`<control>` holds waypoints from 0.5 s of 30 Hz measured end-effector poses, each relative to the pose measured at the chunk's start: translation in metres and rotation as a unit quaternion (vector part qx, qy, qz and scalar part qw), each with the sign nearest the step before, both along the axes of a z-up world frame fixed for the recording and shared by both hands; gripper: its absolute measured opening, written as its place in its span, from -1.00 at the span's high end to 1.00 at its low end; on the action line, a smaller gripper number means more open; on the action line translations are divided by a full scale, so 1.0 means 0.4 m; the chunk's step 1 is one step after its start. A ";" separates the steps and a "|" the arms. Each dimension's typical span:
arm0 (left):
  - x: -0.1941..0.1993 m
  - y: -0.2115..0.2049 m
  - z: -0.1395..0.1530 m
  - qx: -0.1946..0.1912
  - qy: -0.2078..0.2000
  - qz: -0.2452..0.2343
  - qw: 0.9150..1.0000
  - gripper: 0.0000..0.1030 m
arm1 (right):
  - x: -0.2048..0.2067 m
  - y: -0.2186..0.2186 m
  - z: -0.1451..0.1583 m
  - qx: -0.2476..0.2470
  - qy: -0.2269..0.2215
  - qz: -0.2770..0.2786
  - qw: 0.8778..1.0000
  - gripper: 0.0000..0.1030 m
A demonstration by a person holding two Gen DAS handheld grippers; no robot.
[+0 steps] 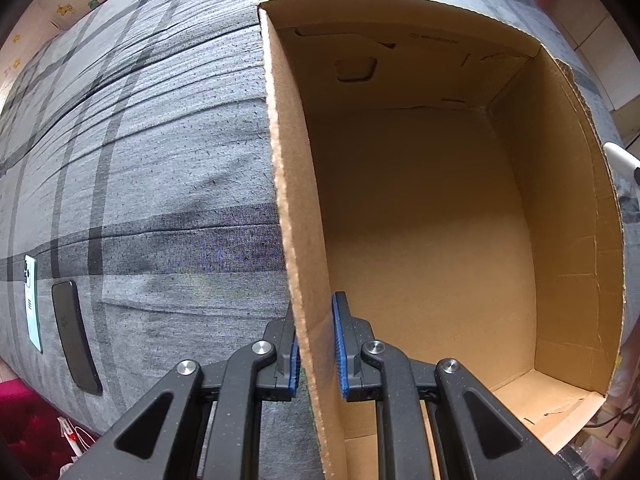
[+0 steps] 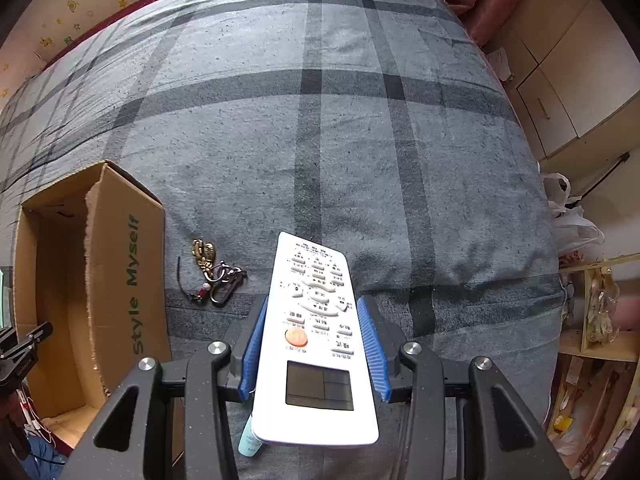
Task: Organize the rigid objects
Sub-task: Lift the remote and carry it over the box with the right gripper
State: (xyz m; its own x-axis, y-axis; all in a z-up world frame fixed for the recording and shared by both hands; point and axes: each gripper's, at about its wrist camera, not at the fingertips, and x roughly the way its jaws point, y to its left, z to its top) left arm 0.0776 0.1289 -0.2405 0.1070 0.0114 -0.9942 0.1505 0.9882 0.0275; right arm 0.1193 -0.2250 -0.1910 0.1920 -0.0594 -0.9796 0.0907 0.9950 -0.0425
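Your right tool (image 2: 312,344) is clamped on the white remote (image 2: 316,344), above the bed (image 2: 360,120).
The remote sits btw. the blue pads (image 2: 370,344), buttons facing up, display end near the camera. A keychain (image 2: 214,274) lies on the bed cover just left of it, w/ the cardboard box (image 2: 132,272) beside. Your left tool (image 1: 316,344) is closed on the box's left wall (image 1: 304,240). Two phones (image 1: 74,344) lie further left.

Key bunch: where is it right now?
Right wrist view: the key bunch lies on the grey plaid bedspread, between the cardboard box on its left and the white remote held in the right gripper.
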 end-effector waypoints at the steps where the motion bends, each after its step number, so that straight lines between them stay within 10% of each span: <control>1: -0.003 -0.002 0.001 0.002 0.000 -0.002 1.000 0.72 | -0.002 0.004 0.007 0.000 -0.002 0.001 1.000 0.08; 15: -0.006 0.007 -0.002 -0.001 0.007 0.004 1.000 0.72 | -0.029 0.112 0.118 0.018 -0.018 0.037 0.999 0.08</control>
